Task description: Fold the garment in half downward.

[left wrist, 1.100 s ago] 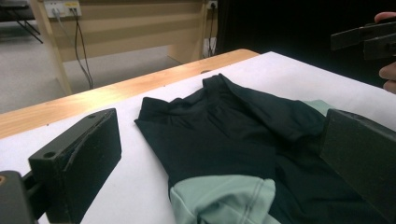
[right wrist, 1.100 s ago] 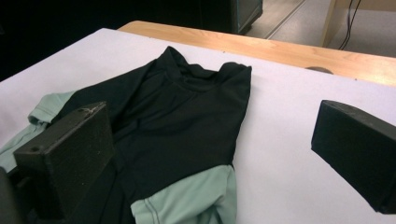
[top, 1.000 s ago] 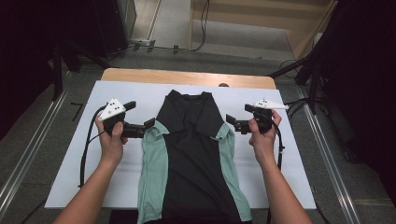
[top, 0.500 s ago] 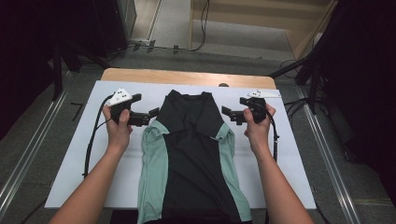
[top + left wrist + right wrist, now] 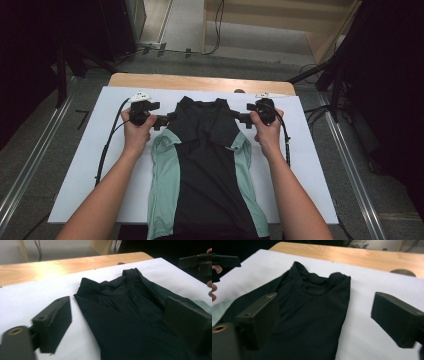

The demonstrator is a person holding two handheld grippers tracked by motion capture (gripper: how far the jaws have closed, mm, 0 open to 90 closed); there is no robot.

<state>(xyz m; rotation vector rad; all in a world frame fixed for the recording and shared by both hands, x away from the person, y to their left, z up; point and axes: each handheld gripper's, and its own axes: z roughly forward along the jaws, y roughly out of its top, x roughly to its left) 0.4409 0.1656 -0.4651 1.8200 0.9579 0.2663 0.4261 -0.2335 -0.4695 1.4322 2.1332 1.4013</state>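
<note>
A black shirt with pale green side panels lies flat on the white sheet, collar end at the far side. My left gripper sits at the shirt's left shoulder, jaws pointing inward. In the left gripper view it is open, one jaw over the sheet and the other over the black cloth. My right gripper is at the right shoulder. It stands open astride the shirt's edge. Neither holds cloth.
A wooden table edge runs beyond the white sheet. Cables trail from each gripper across the sheet. Metal rails flank the table on the floor. Bare sheet lies left and right of the shirt.
Both hands have moved forward along the shirt's sides, from mid-sleeve level up to the shoulders near the collar, and drawn slightly inward. The shirt has not shifted.
</note>
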